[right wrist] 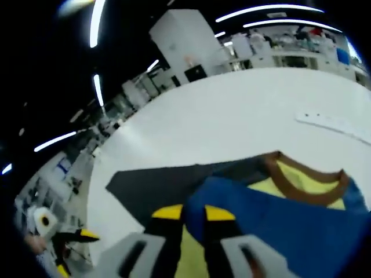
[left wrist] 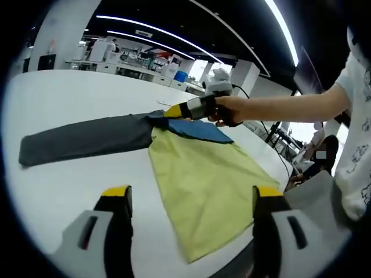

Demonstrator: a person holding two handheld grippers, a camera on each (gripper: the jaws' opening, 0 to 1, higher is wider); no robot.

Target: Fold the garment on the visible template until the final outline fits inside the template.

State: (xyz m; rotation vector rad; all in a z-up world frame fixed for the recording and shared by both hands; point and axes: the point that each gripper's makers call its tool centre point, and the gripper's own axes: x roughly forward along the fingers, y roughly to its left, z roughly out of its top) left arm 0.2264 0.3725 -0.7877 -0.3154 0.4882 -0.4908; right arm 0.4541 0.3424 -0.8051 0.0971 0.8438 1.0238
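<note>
On the table [left wrist: 69, 98], left gripper view: a white top carrying one shirt [left wrist: 203, 185], spread flat toward the near right edge.
Shirt body: yellow panel, lying smooth, lower hem near the table's near edge.
Sleeve [left wrist: 81, 139]: dark grey, long, stretched straight out toward the table's left side, not yet folded in.
Shoulder panel [left wrist: 200, 130]: blue, at the far end of the yellow body.
Left gripper [left wrist: 191, 194]: yellow-tipped jaws set wide apart, empty, hovering above the near part of the yellow body.
Right gripper [left wrist: 174, 111]: entering from the right in a person's hand [left wrist: 229, 110], tips at the shoulder where the grey sleeve meets the blue; from this view I cannot tell how its jaws stand.
Template: no outline that I can make out.

Right gripper view, same table [right wrist: 243, 110]: white top running away to the far edge.
Right gripper, own view [right wrist: 194, 213]: jaws drawn narrow, pinching the blue cloth edge between them.
Collar [right wrist: 304, 179]: brown band, just beyond the blue fabric.
Strip [right wrist: 333, 124]: pale, lying apart on the table beyond the collar.

Step in hand, judged: folding the sleeve across the body.
Method advised: keep the shoulder pinch firm, carry the seam over low, take the cuff end with the free gripper so the grey lands flat.
Risk: dragging the yellow body out of square.
</note>
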